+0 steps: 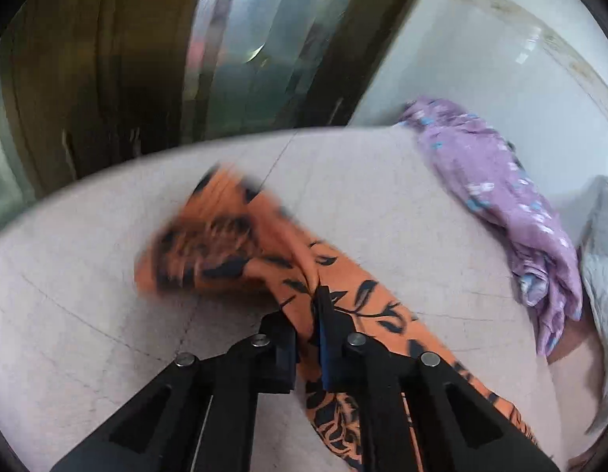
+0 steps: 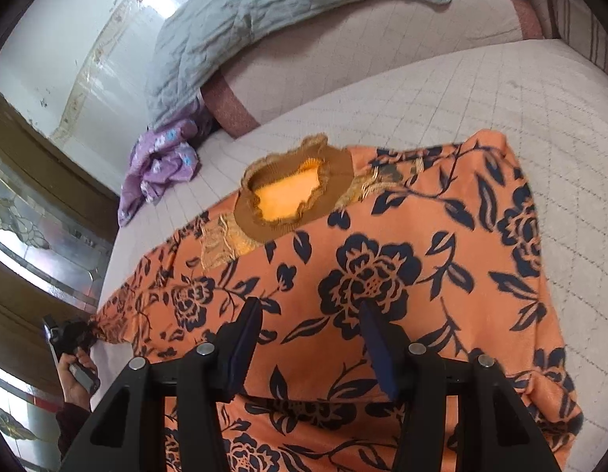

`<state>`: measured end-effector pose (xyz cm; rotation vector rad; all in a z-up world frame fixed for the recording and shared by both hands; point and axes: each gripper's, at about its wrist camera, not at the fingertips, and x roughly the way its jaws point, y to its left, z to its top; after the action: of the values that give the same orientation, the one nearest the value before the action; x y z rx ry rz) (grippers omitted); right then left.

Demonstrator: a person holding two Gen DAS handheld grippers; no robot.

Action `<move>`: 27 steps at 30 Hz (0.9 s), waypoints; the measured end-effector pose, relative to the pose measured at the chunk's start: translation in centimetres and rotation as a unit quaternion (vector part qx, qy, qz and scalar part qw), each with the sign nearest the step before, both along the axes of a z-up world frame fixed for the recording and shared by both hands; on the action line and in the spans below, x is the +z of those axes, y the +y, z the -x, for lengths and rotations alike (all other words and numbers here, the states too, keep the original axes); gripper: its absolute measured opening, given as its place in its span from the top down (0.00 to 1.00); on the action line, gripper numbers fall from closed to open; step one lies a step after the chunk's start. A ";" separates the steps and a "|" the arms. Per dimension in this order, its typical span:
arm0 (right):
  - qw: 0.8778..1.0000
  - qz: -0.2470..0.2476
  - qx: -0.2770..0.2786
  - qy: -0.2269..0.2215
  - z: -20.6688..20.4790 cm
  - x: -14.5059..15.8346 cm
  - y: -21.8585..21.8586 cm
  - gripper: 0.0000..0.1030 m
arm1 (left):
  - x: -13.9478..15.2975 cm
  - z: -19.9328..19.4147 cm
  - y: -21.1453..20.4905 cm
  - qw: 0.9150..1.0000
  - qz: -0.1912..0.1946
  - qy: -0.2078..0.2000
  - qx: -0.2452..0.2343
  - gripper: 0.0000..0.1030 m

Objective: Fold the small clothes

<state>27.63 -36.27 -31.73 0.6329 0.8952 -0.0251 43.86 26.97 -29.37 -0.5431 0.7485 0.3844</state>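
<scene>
The orange top (image 2: 382,275), printed with dark flowers and leaves, lies spread on the pale quilted bed (image 2: 500,98), brown ruffled collar ahead of the right gripper (image 2: 312,314). Its jaws hang apart above the cloth. The left gripper (image 1: 310,306) is clamped on a bunched sleeve, fabric pinched between its fingers.

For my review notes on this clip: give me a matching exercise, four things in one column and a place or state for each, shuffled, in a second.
Things:
1. left gripper
2. right gripper
3. purple garment
4. grey quilt

States:
A. crumpled near the bed's far edge
B. open above the orange floral top
C. draped behind the mattress
D. shut on the top's sleeve

Pairs: 1-D, 2-B, 3-A, 4-C
</scene>
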 end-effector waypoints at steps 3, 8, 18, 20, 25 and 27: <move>0.999 -0.002 -0.023 -0.022 1.1 1.3 -1.1 0.46 | 5.0 1.4 -4.7 0.995 -0.071 -0.041 -0.057 0.92; 0.996 -0.021 -0.074 -0.043 3.1 2.7 -4.2 0.46 | 11.6 5.8 -16.3 0.968 -0.135 -0.103 -0.187 0.92; 0.980 -0.074 -0.167 -0.080 7.7 3.4 -10.8 0.45 | 11.0 12.8 -42.7 0.879 -0.098 -0.049 -0.465 0.82; 0.978 -0.090 -0.168 -0.084 7.9 3.3 -11.8 0.43 | 10.9 13.9 -44.7 0.856 -0.086 -0.026 -0.508 0.72; 0.977 -0.123 -0.147 -0.090 7.8 3.3 -12.1 0.27 | 14.0 16.5 -41.0 0.865 -0.085 -0.097 -0.484 0.26; 0.980 -0.124 -0.131 -0.085 7.2 3.1 -11.2 0.27 | 15.0 16.5 -38.2 0.878 -0.089 -0.118 -0.456 0.24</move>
<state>20.42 -47.46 -28.59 0.9694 0.6501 -0.0956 27.36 -11.24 -14.37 -0.0183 0.6448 -0.4865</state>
